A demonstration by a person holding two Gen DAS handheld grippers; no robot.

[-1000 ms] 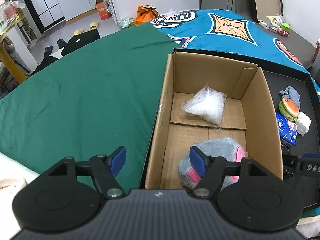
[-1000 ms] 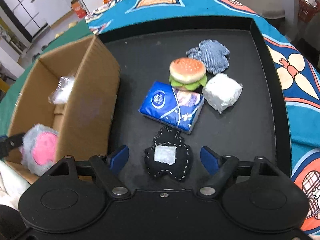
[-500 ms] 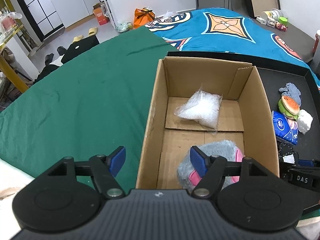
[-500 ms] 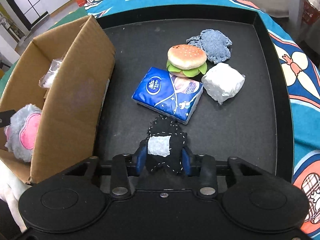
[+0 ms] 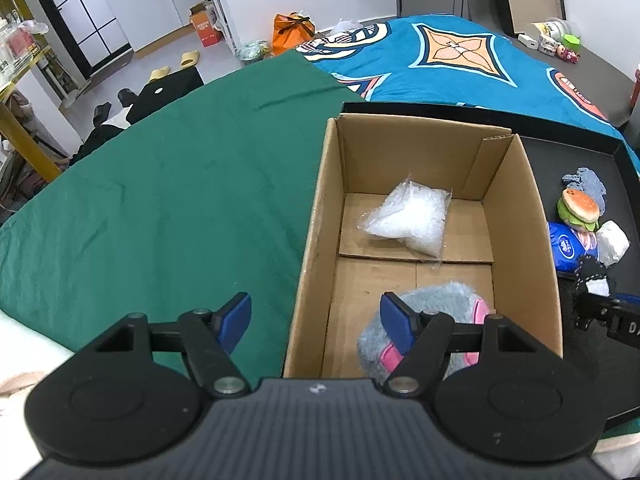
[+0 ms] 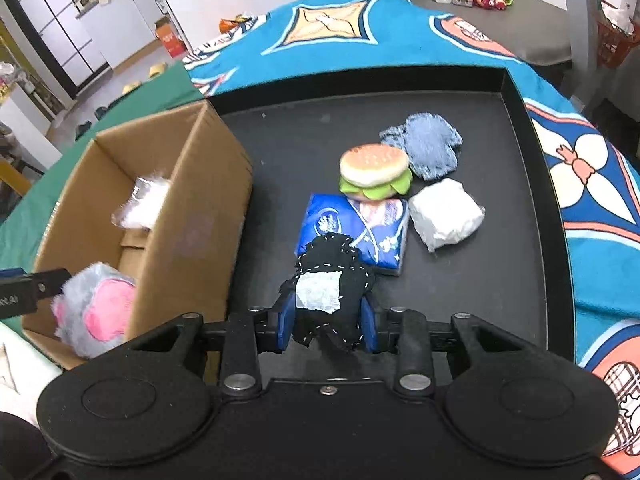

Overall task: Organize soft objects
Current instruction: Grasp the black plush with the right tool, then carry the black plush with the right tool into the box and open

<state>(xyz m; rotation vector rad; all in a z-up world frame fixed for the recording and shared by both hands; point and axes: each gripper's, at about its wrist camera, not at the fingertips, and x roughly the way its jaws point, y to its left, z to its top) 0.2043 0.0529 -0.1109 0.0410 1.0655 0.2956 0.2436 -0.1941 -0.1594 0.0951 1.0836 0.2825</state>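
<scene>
- Cardboard box [image 5: 516, 216] fills my left wrist view, ahead and slightly right of the left gripper [image 5: 316, 316], whose blue pads stand wide apart and empty, straddling the box's near-left wall.
- Just behind the right-hand pad I see the grey-and-pink plush [image 5: 436, 312] on the box floor; farther ahead lies a crinkly clear plastic bag [image 5: 408, 220] of white filling. I judge both light and squashy.
- Far right of this claw, on the black tray [image 5: 624, 184], the other soft things cluster.
- In my right wrist view, the right gripper [image 6: 328, 320] is clamped on the black felt pouch [image 6: 332, 280], white-stitched with a white patch; its jaws have just been closing and the pouch bulges up between the pads.
- I judge the pouch limp, light and non-slippery; pinching its lower middle looks secure, though the free top may flop.
- Just ahead of the claw I see a glossy blue tissue pack [image 6: 352, 232], then a spongy toy burger [image 6: 374, 174], a fuzzy blue knit cloth [image 6: 430, 148] and a wrapped white block [image 6: 444, 214] ahead-right.
- The box sits to this claw's left, open-topped.
</scene>
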